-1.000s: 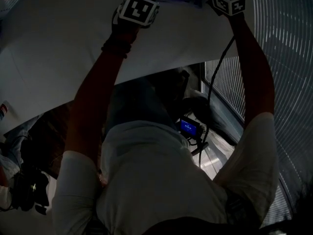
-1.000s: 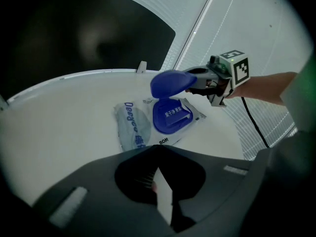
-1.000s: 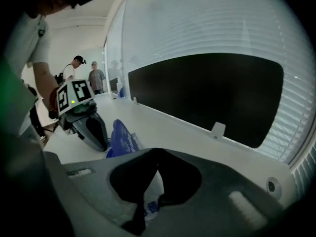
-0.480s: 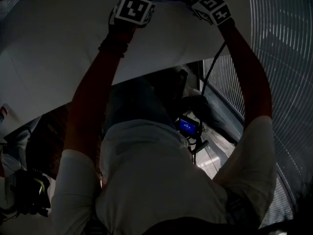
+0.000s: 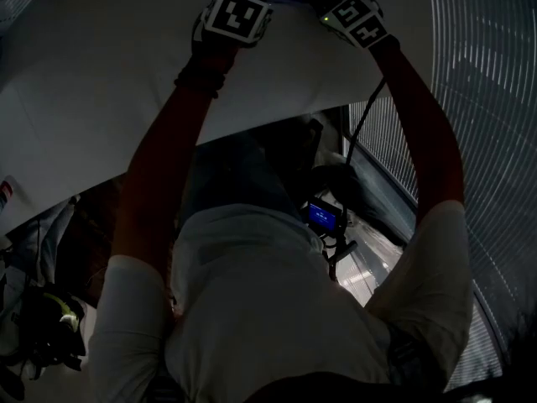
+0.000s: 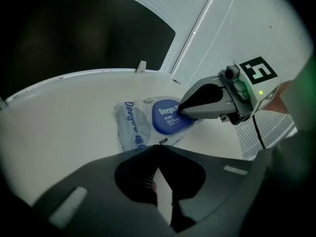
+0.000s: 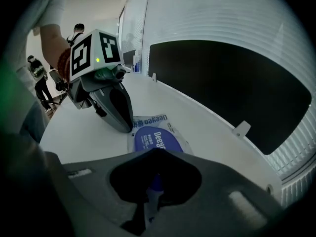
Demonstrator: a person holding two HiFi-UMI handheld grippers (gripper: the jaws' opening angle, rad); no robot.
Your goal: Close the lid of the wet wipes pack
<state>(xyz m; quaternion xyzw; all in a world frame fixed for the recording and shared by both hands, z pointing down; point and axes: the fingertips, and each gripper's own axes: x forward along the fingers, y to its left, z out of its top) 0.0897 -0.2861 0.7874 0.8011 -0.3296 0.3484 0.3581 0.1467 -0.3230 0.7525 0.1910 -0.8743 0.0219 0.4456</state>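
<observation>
Up at the top edge of the head view my two arms reach over the white desk (image 5: 101, 82), and the wet wipes pack (image 6: 133, 128) lies flat there between the claws.

Starting at the left, my left claw (image 6: 158, 151) has its jaws together with nothing between them. In its own view the tip sits at the near edge of the pack. In the right gripper view it comes down onto the pack's far left corner. Its marker cube (image 5: 237, 13) faces up in the head view.

Middle of the frame: the pack is pale with blue lettering, and its round blue lid (image 6: 168, 115) lies flat on the top face.

To the right, my right claw (image 7: 157, 154) is also pinched together and clamps nothing. In the left gripper view its tip rests on the right edge of the lid. Its cube (image 5: 357, 19) is tilted, with a green light lit beside it.

Behind the desk runs a white slatted wall (image 6: 232, 28) with a dark panel (image 7: 222, 88). People (image 7: 39, 78) stand far off at the upper left of the right gripper view.
</observation>
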